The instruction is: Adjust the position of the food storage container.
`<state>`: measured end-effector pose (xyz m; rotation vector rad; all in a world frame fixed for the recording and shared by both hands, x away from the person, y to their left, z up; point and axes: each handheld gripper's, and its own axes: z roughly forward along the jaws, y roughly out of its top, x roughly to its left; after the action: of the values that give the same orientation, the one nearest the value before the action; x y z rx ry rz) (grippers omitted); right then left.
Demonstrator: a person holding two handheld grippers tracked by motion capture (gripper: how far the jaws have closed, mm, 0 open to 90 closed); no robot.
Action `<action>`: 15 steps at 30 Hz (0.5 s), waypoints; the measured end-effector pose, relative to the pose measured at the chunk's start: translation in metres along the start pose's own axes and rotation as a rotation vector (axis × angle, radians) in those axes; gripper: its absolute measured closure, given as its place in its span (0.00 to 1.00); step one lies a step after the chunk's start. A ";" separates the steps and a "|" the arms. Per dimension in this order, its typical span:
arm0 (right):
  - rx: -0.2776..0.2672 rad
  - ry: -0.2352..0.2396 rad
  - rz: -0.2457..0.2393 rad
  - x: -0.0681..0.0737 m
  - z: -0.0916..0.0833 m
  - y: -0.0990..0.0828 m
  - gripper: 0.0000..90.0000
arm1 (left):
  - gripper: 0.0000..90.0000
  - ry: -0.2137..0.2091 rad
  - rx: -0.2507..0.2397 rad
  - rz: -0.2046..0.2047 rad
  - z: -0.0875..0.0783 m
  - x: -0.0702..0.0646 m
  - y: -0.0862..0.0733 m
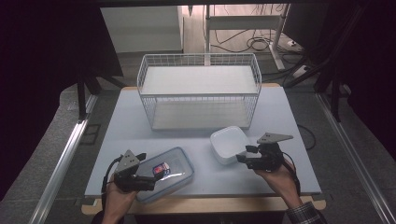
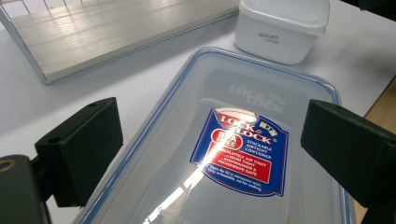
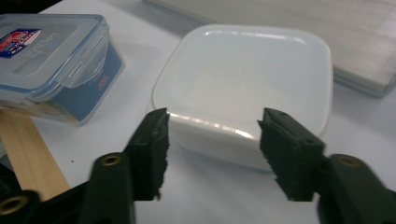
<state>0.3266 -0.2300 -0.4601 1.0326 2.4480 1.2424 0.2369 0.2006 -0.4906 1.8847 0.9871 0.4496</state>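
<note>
White container (image 3: 243, 88) sits before the half-spread right gripper (image 3: 212, 149) (left gripper (image 2: 210, 154) spread wide).

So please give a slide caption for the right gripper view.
Right gripper, jaws apart, at the near edge of a white lidded container; clear Lock & Lock box beside it.

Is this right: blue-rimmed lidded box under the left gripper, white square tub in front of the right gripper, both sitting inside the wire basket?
Not quite. The blue-rimmed lidded box and white square tub sit on the table, in front of the wire basket, not inside it; the high view shows this. Left gripper and right gripper placements are right.
</note>
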 end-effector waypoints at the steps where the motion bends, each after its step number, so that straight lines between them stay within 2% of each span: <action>1: 0.011 -0.005 -0.022 0.001 0.001 0.005 0.55 | 0.06 0.002 -0.001 -0.001 0.000 0.000 0.000; 3: 0.032 -0.017 -0.064 0.004 0.006 0.014 0.65 | 0.06 0.002 -0.004 -0.006 -0.001 0.001 0.000; 5: 0.036 -0.019 -0.085 0.005 0.012 0.024 0.74 | 0.06 0.004 -0.011 -0.009 -0.002 0.002 0.000; 6: 0.035 -0.016 -0.085 0.004 0.015 0.029 0.81 | 0.07 0.004 -0.013 -0.009 -0.002 0.002 0.000; 7: 0.035 -0.016 -0.085 0.004 0.015 0.029 0.81 | 0.07 0.004 -0.013 -0.009 -0.002 0.002 0.000; 8: 0.014 -0.013 -0.080 0.000 0.022 0.038 0.93 | 0.07 0.005 -0.019 -0.015 -0.003 0.003 -0.001; 9: 0.010 -0.011 -0.072 -0.002 0.026 0.041 0.96 | 0.07 0.005 -0.017 -0.014 -0.003 0.003 -0.001; 12: 0.008 -0.005 -0.072 -0.005 0.034 0.049 0.99 | 0.07 0.008 -0.013 -0.013 -0.003 0.004 -0.001; 13: 0.015 -0.019 -0.080 -0.007 0.044 0.057 0.99 | 0.07 0.012 -0.007 -0.008 -0.003 0.004 -0.001; 15: 0.017 -0.041 -0.085 -0.011 0.052 0.063 0.99 | 0.07 0.012 -0.007 -0.006 -0.003 0.004 -0.002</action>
<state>0.3901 -0.1794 -0.4447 0.9379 2.4486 1.1641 0.2368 0.2055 -0.4910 1.8742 0.9969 0.4608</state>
